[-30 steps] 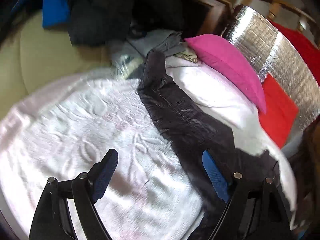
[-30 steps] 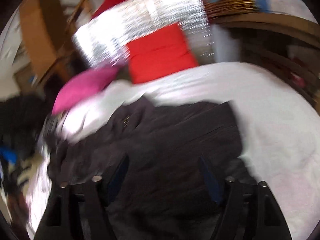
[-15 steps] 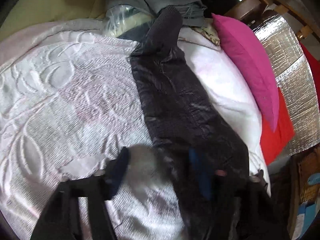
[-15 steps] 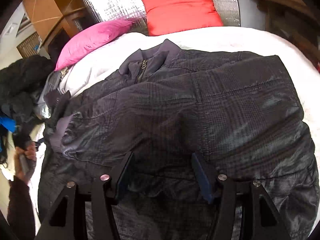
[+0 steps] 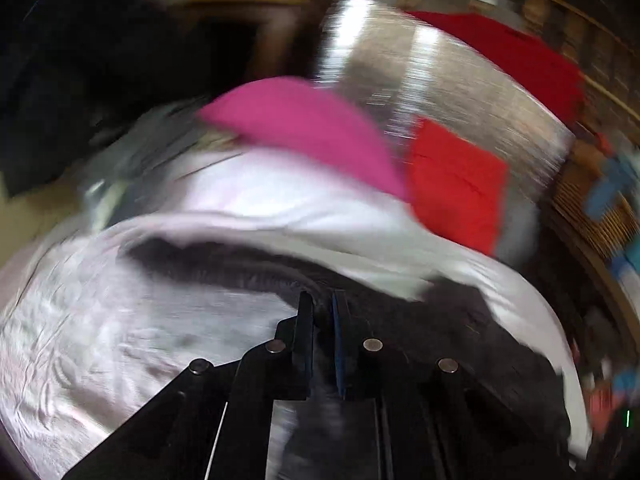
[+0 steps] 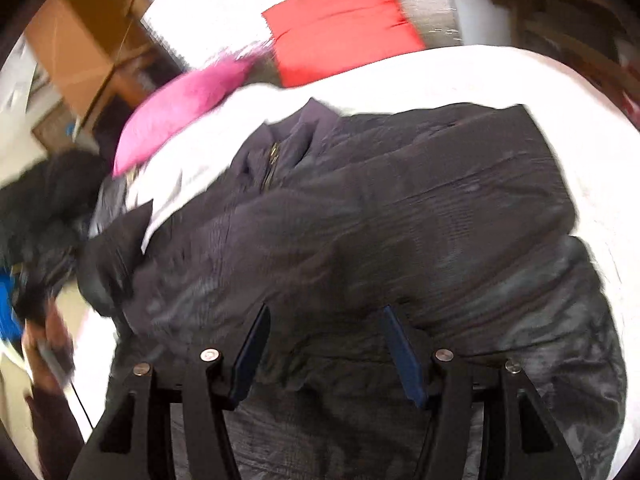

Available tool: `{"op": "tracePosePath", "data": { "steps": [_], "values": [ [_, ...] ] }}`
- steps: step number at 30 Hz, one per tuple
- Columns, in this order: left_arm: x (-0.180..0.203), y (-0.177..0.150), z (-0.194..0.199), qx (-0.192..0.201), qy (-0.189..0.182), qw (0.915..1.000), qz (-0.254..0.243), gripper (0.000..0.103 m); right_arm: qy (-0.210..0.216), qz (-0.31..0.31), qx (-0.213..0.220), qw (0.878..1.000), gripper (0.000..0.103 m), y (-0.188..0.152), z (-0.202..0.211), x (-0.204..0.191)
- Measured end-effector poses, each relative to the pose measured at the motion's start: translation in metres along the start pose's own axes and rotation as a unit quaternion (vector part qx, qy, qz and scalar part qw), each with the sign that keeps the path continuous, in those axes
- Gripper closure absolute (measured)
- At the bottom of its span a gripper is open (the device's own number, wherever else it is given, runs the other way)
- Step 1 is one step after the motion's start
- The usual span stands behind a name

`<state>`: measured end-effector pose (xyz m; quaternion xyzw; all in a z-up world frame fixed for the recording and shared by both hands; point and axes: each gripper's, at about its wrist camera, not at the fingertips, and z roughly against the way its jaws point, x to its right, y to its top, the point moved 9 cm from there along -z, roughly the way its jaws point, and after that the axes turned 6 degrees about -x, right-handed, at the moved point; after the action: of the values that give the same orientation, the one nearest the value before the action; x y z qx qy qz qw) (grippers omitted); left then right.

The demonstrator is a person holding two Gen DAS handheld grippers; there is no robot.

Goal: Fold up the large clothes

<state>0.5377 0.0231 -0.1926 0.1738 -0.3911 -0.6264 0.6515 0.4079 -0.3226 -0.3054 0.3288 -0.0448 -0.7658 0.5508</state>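
Observation:
A large dark jacket (image 6: 380, 216) lies spread on the white bedspread (image 6: 500, 76), its collar and zip toward the pillows. My right gripper (image 6: 324, 320) is open and hovers just over the jacket's lower part. In the blurred left wrist view, my left gripper (image 5: 320, 308) is shut on the jacket's dark sleeve (image 5: 224, 268), which trails across the white bedspread (image 5: 100, 332). The sleeve fabric sits pinched between the two pads.
A pink pillow (image 5: 304, 128), also in the right wrist view (image 6: 176, 116), and a red pillow (image 5: 456, 184) lean on a silver foil board (image 5: 460, 76) at the bed's head. A pile of dark clothes (image 6: 36, 208) lies left. Wooden furniture (image 6: 80, 40) stands behind.
My left gripper has closed on the jacket sleeve and swung it; the view is motion-blurred. The sleeve, earlier stretched out toward the clothes pile, now lies bent across the bed. My right gripper stays open.

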Motion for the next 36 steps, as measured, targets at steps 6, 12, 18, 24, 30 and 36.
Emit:
{"op": "tracePosePath", "data": {
  "steps": [6, 12, 18, 24, 30, 36],
  "values": [
    [0.122, -0.098, -0.01, -0.075, -0.03, 0.9861, -0.145, 0.094, 0.02, -0.063, 0.023, 0.998, 0.04, 0.012, 0.022, 0.028],
    [0.121, -0.167, -0.037, -0.212, -0.045, 0.9695, -0.114, 0.05, 0.035, -0.084, 0.021, 0.996, 0.04, 0.014, 0.034, 0.038],
    [0.079, -0.111, 0.046, -0.111, -0.101, 0.9886, -0.011, 0.008, 0.053, -0.11, 0.043, 0.992, 0.038, 0.023, 0.05, 0.051],
    [-0.038, -0.084, 0.019, -0.106, -0.1, 0.9617, 0.232, 0.008, 0.045, -0.097, 0.037, 0.994, 0.038, 0.019, 0.047, 0.048],
    [-0.067, -0.096, -0.037, -0.122, -0.148, 0.9114, 0.364, 0.009, 0.029, -0.08, 0.027, 0.996, 0.038, 0.018, 0.035, 0.044],
    [-0.069, -0.083, -0.067, -0.127, -0.132, 0.9184, 0.351, 0.032, 0.012, -0.056, 0.015, 0.998, 0.038, 0.017, 0.02, 0.039]
  ]
}}
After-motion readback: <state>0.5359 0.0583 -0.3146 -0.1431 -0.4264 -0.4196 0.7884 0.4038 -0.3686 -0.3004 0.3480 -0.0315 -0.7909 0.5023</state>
